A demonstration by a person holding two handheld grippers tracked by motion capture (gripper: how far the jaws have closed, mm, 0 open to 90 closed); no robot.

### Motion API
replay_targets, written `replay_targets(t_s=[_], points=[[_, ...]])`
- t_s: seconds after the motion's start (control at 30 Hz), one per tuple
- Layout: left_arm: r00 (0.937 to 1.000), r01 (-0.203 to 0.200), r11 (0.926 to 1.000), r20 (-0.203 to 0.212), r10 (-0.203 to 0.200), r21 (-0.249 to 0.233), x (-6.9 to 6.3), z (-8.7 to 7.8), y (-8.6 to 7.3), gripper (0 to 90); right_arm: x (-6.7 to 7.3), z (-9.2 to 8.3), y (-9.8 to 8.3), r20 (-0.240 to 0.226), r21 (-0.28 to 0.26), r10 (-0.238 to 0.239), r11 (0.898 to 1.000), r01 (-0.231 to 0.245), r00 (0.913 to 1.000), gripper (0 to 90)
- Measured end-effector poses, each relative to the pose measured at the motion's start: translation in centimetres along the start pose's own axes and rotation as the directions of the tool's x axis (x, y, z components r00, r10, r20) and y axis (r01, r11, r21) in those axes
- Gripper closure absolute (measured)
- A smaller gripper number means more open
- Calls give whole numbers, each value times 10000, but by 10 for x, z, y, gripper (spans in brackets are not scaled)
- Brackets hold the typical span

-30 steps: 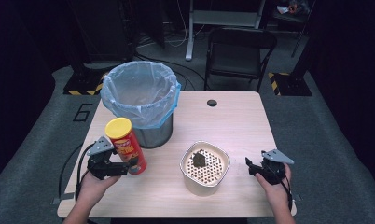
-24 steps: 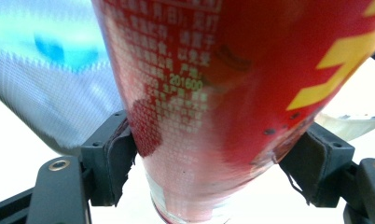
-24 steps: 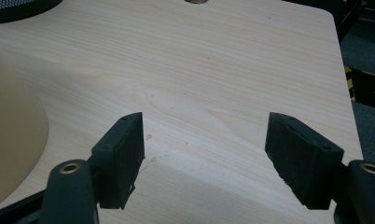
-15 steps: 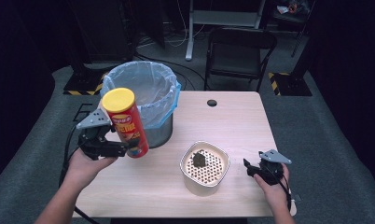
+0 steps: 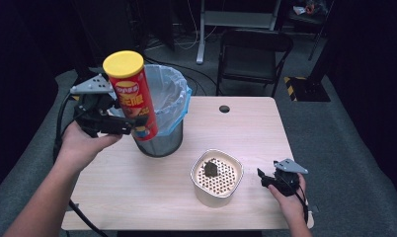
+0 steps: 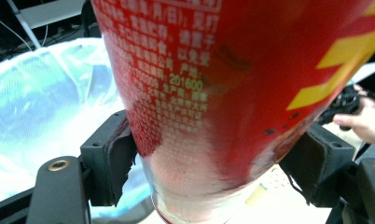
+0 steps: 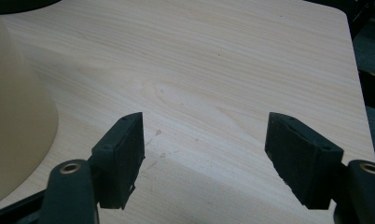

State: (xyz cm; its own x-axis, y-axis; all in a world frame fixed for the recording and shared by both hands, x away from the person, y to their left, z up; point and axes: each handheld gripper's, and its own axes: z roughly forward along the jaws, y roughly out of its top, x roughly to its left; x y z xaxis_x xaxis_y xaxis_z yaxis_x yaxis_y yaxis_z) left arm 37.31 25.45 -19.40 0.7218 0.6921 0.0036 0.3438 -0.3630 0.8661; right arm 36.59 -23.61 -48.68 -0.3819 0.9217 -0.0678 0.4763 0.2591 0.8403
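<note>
A tall red chip can (image 5: 133, 98) with a yellow lid hangs in the air in front of the trash bin (image 5: 163, 106), tilted slightly. My left gripper (image 5: 122, 124) is shut on its lower part; in the left gripper view both pads (image 6: 116, 163) press the can's (image 6: 223, 93) sides. The bin is a mesh can lined with a clear blue bag (image 6: 45, 107). My right gripper (image 5: 265, 178) rests open on the table's right front, beside a beige bowl (image 5: 216, 177); its jaws (image 7: 204, 158) hold nothing over bare wood.
The beige bowl has a perforated insert with a dark scrap (image 5: 210, 169) in it. The wooden table (image 5: 246, 128) has a small round hole (image 5: 224, 108) at the back. A black chair (image 5: 253, 54) stands behind the table.
My left gripper has lifted the chip can off the table and up to the level of the bin's rim. The right gripper has stayed where it was.
</note>
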Motion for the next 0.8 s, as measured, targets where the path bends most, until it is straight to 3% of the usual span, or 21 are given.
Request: replay_targets(t_s=[0.1,0.2,0.3,0.47,0.5,0.53,0.57,0.67,0.7,0.73,0.8], points=[[9999,8,10000,-136,-8,-22,4,5,19,238,0,2,0,-84,51,-97,9999,98,9999,281],[9996,42,10000,-274,-42,6,10,9,27,238,0,2,0,-96,95,-198,9998,198,9998,281],[9979,361,9993,-533,-364,-75,24,20,38,237,0,2,0,-123,59,-203,9998,204,9997,281],[9942,842,9964,-665,-848,-105,40,36,41,238,-1,3,-1,-111,70,-183,9998,184,9998,283],[9911,1022,9946,-847,-1032,-161,48,45,40,238,-2,3,-1,-113,134,-206,9997,208,9997,283],[9911,1022,9946,-847,-1032,-161,48,45,40,238,-2,3,-1,-113,134,-206,9997,208,9997,283],[9865,1193,9926,-1103,-1209,-212,56,54,39,238,-2,3,-1,-163,143,-125,9998,127,9998,283],[9832,1272,9915,-1284,-1295,-262,65,65,37,237,-3,4,-1,-83,115,-254,9996,255,9996,283],[9777,1431,9895,-1522,-1447,-215,71,73,35,237,-2,4,-1,-111,159,-215,9996,217,9997,283],[9777,1431,9895,-1522,-1447,-215,71,73,35,238,-2,4,-1,-111,159,-215,9996,217,9997,283],[9683,1789,9835,-1723,-1806,-255,77,82,32,237,-2,5,-1,-88,113,-199,9997,200,9998,283]])
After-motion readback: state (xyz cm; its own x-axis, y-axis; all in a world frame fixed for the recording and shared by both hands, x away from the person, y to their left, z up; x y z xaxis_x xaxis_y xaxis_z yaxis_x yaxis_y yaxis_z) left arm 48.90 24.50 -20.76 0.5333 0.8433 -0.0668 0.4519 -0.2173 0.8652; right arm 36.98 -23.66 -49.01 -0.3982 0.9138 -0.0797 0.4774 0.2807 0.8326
